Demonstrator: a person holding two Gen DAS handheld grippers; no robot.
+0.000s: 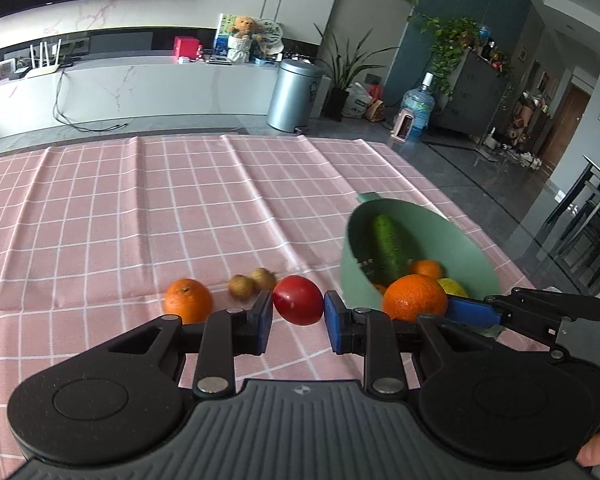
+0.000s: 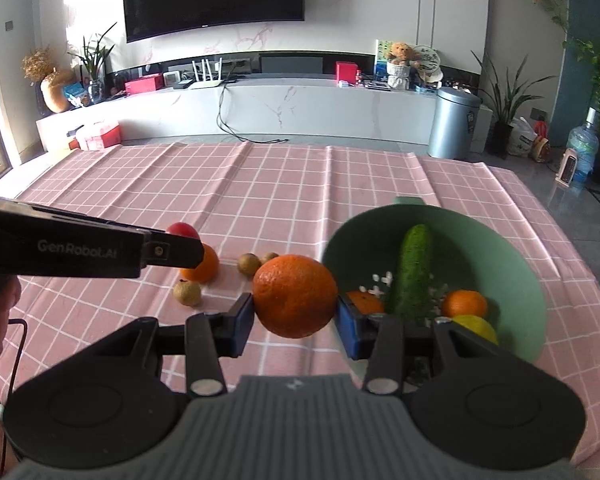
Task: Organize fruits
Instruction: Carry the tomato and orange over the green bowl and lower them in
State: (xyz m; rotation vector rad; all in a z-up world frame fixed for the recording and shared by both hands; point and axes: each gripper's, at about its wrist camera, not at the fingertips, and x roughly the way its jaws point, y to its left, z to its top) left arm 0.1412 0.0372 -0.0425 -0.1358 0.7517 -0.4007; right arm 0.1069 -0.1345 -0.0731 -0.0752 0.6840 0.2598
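Left gripper [image 1: 298, 316]: black linkage arms, blue pads, silver rivets, grey ribbed housing, small logo. Right gripper [image 2: 295, 320]: same build. "GenRobot.AI" lettering along left gripper's side. Thin black cable [image 2: 14, 364].

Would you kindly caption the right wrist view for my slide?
Right gripper holds an orange beside the green bowl.

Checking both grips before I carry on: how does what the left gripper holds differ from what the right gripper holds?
The left gripper is shut on a red tomato, smooth and glossy; the right gripper is shut on a large orange with dimpled skin. The orange is clearly bigger and spreads its jaws wider. In the right wrist view the orange sits close beside the green bowl's rim; the tomato is farther left. Both are round, held at their sides.
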